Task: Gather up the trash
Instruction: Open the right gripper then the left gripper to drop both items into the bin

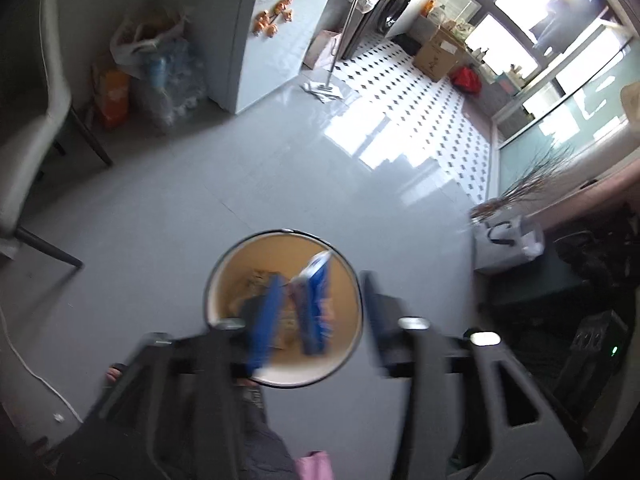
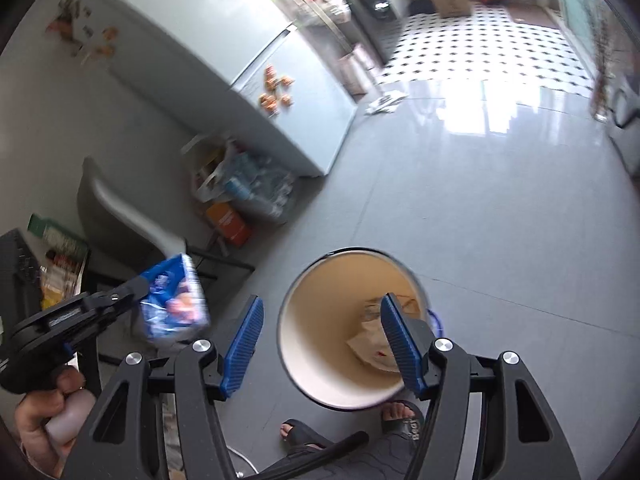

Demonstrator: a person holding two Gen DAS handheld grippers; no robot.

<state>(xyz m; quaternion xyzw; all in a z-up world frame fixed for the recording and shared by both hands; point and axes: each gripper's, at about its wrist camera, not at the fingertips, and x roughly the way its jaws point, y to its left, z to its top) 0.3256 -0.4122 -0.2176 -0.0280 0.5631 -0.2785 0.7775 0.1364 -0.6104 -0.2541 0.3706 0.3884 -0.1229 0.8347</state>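
Right claw (image 2: 320, 340) hangs with ribbed blue pads spread wide, empty, above the round cream bin (image 2: 316, 320). Left claw (image 2: 136, 294) pinches a crinkly blue wrapper (image 2: 176, 308) beside the bin. Crumpled paper (image 2: 370, 338) lies inside. Glossy grey floor (image 2: 500, 240) lies beyond.

The bin (image 2: 348, 332) stands on the floor (image 2: 500, 220) directly below and ahead of the right gripper (image 2: 324, 344), with a paper bag (image 2: 370, 340) lying inside it; the left gripper (image 2: 132, 300), off to the left of the bin, carries a wrapper (image 2: 176, 308) in its jaws. Seen from the left gripper (image 1: 320, 312), that wrapper (image 1: 316, 304) hangs over the bin (image 1: 284, 316) mouth. Beyond the bin and to the left stands a refrigerator (image 2: 248, 64), with a chair (image 2: 120, 216) nearer and bagged bottles (image 2: 260, 188) between them.
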